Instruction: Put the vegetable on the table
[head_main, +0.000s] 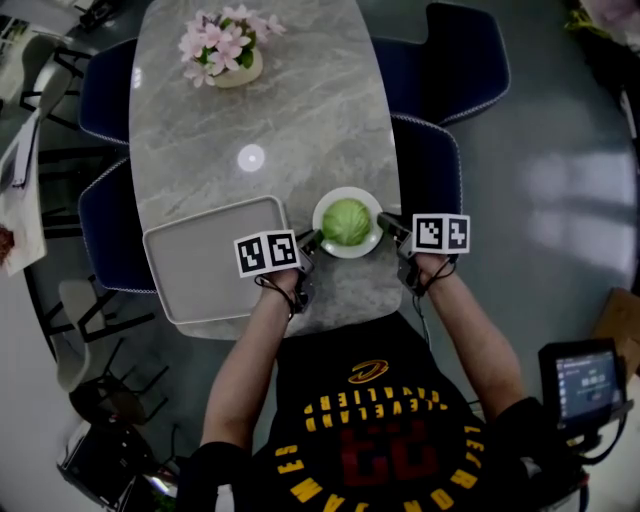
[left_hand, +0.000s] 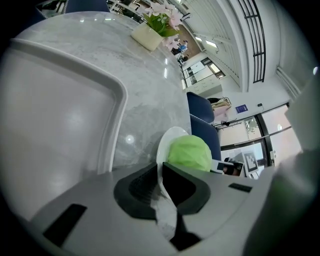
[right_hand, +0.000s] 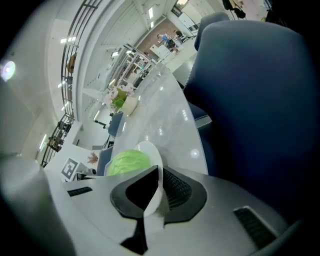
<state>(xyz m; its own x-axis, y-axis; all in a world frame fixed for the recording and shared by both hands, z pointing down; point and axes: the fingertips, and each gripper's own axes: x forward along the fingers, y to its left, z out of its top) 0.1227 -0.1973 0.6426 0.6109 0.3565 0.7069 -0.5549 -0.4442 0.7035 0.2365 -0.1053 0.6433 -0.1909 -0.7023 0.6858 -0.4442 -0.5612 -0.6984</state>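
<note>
Head view, top down: marble table (head_main: 300, 110), long and rounded, with dark blue chairs (head_main: 470, 60) along left and right and a flower pot (head_main: 228, 50) at the far end. Grey tray (head_main: 200, 265), bare, at the near left. White plate (head_main: 347, 252) at the near right, just beside the tray's right edge; resting on the marble or held just above it, not to be told. Green vegetable (head_main: 347, 221), round, leafy, cabbage-like, loose in the middle of the plate, over the table. Judged fairly light but free to roll. Plate judged stiff, glazed, slippery and breakable, so best kept level, held by the rim at two opposite sides and set down softly. Left gripper (head_main: 313, 238) clamped on the plate's left rim, right gripper (head_main: 384, 222) clamped on its right rim. Same in left gripper view and right gripper view: thin white edge pinched between dark pads (left_hand: 140, 192), green head just beyond. Forearms (head_main: 470, 340) bare, stretched forward from the torso over the near table edge, slightly converging, wrists about level, marker cubes (head_main: 441, 233) face up.
</note>
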